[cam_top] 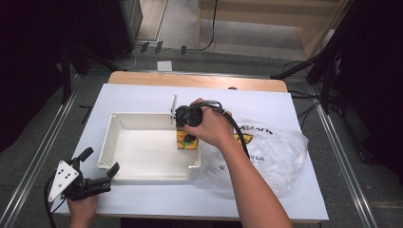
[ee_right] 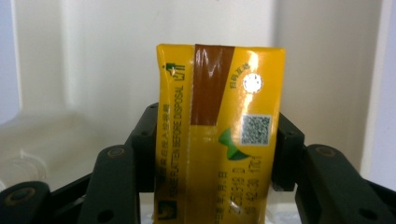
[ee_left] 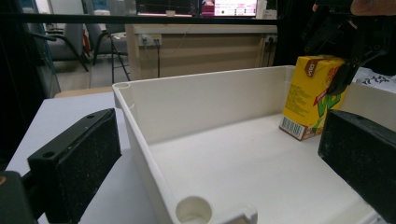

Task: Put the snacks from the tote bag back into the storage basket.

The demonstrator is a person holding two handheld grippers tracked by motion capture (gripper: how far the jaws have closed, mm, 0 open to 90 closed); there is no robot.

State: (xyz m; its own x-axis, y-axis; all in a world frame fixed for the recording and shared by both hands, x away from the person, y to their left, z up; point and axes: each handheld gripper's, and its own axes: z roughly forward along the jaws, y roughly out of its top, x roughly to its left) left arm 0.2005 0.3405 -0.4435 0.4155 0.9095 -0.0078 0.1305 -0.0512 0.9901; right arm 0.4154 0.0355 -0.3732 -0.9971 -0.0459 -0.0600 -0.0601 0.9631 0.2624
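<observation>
- While your right gripper (ee_right: 212, 154) clamps the yellow drink carton (ee_left: 312, 97), it stands upright at the white tray's (cam_top: 142, 164) right-hand wall.
- Your left gripper (cam_top: 97, 175) idles open at the tray's near-left corner.
- Next, I'd judge: release gently, lift straight up.

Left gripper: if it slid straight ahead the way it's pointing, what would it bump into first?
Probably the near corner of the white tray, which sits right between the open jaws of the left gripper. The yellow juice carton stands farther back inside.

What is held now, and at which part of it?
The right gripper holds the yellow carton by its two narrow sides, jaws shut on it. The left gripper holds nothing.
</observation>
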